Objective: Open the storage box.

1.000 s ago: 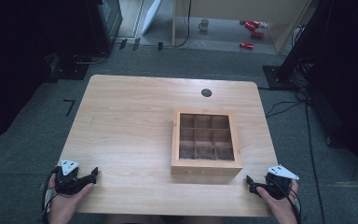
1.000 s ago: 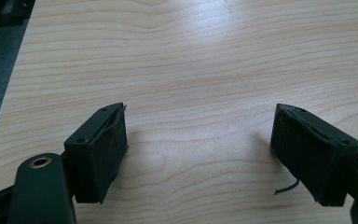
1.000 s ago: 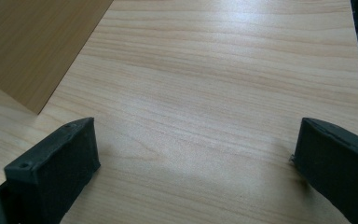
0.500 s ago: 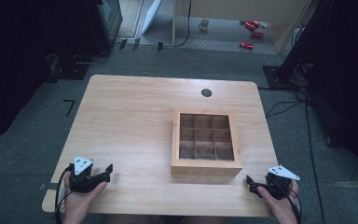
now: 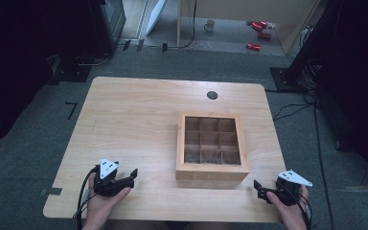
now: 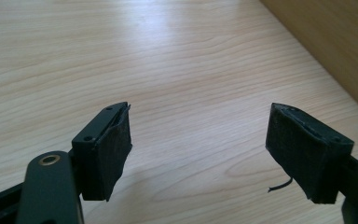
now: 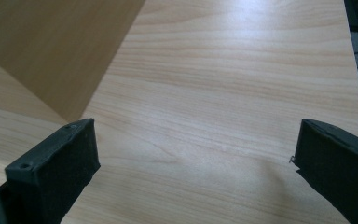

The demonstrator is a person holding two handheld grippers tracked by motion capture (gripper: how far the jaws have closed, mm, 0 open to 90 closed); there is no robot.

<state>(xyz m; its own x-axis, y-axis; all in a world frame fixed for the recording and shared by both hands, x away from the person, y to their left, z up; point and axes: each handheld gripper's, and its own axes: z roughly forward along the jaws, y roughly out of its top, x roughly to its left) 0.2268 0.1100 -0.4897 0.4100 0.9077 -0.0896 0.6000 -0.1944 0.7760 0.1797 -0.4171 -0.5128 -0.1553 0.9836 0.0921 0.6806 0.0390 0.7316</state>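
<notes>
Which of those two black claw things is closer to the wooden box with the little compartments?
The right gripper, just off the box's near right corner. The left gripper sits farther off, to the box's left.

No readable text, no labels, no brands, no numbers on anything shown

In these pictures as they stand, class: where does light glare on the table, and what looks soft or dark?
High view: the room around the table is very dark. Left gripper view: a pale sheen on the wood near the top; the near tongs look slightly soft. Right gripper view: glare at the top; the wooden box is blurred.
</notes>
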